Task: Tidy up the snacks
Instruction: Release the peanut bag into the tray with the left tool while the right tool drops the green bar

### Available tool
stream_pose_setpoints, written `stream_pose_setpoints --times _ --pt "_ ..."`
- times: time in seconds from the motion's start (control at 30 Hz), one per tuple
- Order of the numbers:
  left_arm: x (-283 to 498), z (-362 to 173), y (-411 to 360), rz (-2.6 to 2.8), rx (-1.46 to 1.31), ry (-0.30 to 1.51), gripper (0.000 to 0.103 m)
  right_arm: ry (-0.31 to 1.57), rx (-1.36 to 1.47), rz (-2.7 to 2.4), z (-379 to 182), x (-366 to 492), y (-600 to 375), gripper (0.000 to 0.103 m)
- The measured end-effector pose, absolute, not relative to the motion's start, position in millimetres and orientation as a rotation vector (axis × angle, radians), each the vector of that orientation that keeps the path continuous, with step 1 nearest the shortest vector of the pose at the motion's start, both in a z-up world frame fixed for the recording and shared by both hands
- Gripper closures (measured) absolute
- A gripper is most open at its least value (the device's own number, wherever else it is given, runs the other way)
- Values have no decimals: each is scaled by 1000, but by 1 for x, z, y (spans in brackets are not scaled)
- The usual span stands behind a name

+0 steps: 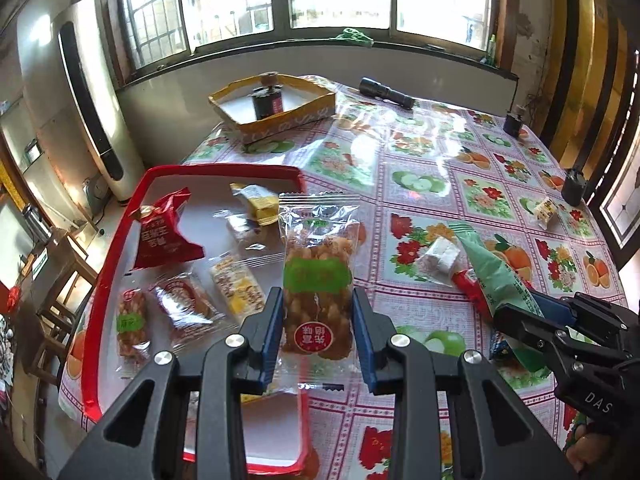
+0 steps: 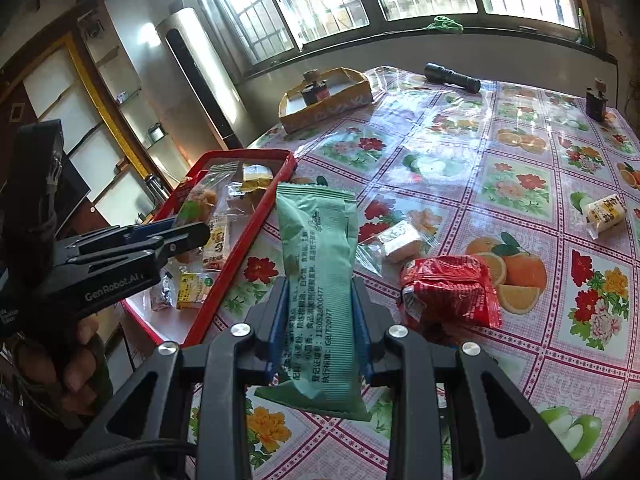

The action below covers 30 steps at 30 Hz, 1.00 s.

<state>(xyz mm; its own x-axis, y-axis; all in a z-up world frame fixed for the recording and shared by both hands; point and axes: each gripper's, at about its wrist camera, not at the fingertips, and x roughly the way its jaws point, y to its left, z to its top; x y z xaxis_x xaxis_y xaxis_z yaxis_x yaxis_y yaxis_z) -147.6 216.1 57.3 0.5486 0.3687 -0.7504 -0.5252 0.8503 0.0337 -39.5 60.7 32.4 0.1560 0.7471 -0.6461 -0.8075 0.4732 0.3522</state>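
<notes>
My left gripper (image 1: 317,304) is shut on a clear packet of brown fried twists (image 1: 318,264) with a green label, held above the right edge of the red tray (image 1: 120,240). Several wrapped snacks lie in that tray. My right gripper (image 2: 320,304) is shut on a long green packet (image 2: 320,264), lifted over the table just right of the tray (image 2: 256,216). In the left wrist view the right gripper (image 1: 532,308) shows at the right with the green packet (image 1: 492,272). The left gripper (image 2: 188,232) appears over the tray in the right wrist view.
On the flowered tablecloth (image 2: 500,184) lie a red packet (image 2: 452,292), a small white wrapped snack (image 2: 400,242) and a yellow-white one (image 2: 604,210). A yellow cardboard box (image 1: 276,108) holding a dark jar, a black torch (image 1: 386,92) and small dark jars stand farther back.
</notes>
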Motion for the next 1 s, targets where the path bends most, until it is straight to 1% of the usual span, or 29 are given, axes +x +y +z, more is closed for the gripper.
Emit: stream_pose_setpoints --times 0.43,0.7,1.0 --pt "-204 62 280 681 -307 804 70 882 -115 1247 32 -54 134 71" --pt "-212 51 299 705 -345 820 70 882 -131 1315 30 -64 190 71" --pt "-216 40 316 725 -370 842 70 870 -221 1338 19 -77 246 71"
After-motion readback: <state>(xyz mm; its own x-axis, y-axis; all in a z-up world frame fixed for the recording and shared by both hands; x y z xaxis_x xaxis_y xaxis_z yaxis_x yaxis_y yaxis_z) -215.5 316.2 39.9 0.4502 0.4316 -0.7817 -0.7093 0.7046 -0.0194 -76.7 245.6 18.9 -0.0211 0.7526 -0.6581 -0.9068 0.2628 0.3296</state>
